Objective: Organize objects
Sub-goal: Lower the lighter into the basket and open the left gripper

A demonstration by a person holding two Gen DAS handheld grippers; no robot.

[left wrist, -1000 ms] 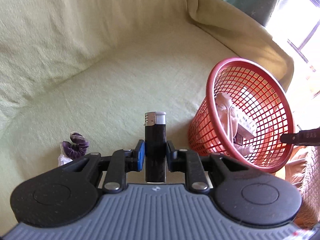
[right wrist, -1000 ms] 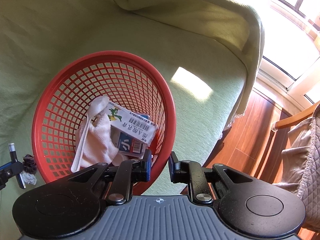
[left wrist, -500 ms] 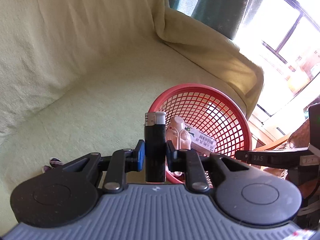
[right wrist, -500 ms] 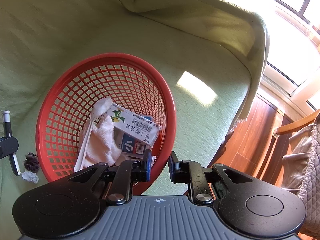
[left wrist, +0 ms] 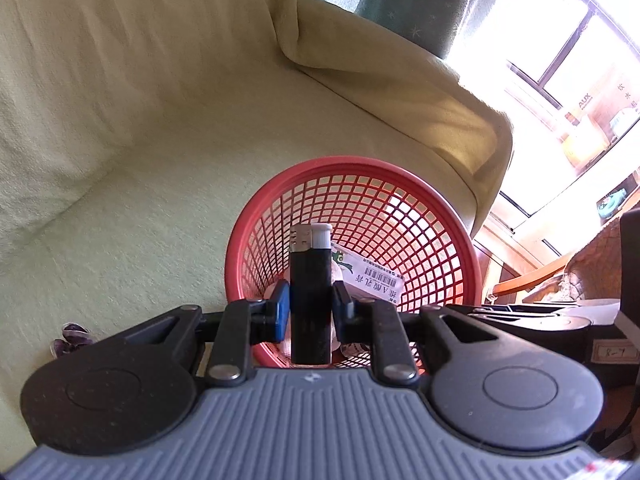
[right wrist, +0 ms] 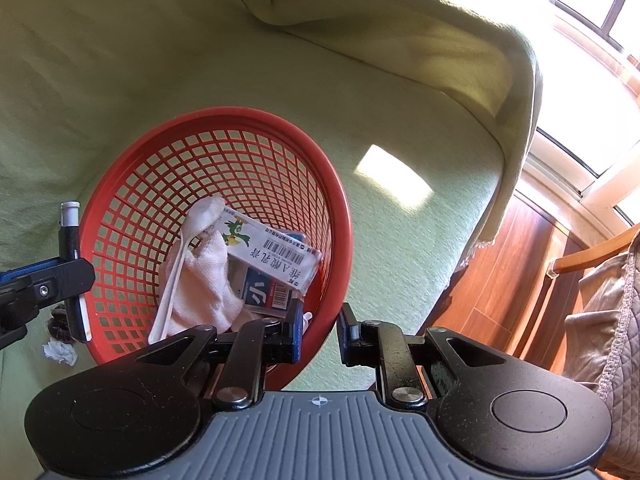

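Note:
My left gripper (left wrist: 310,304) is shut on a black lighter (left wrist: 311,288) with a white and silver top, held upright just above the near rim of the red mesh basket (left wrist: 360,168). The lighter also shows in the right wrist view (right wrist: 72,264), at the basket's left rim. My right gripper (right wrist: 318,328) has its jaws astride the basket's near rim (right wrist: 340,216), which fills the gap between them. Inside the basket lie a white cloth (right wrist: 204,284), a white spoon (right wrist: 176,268) and a box with a barcode (right wrist: 272,248).
The basket sits on a sofa covered with a pale green throw (left wrist: 140,140). A purple hair tie (left wrist: 72,336) and a crumpled white scrap (right wrist: 60,352) lie on the seat left of the basket. The wooden floor (right wrist: 520,272) and a chair lie to the right.
My left gripper has carried the lighter right and up, from the seat beside the basket to over the basket's near rim. My right gripper has stayed on the rim.

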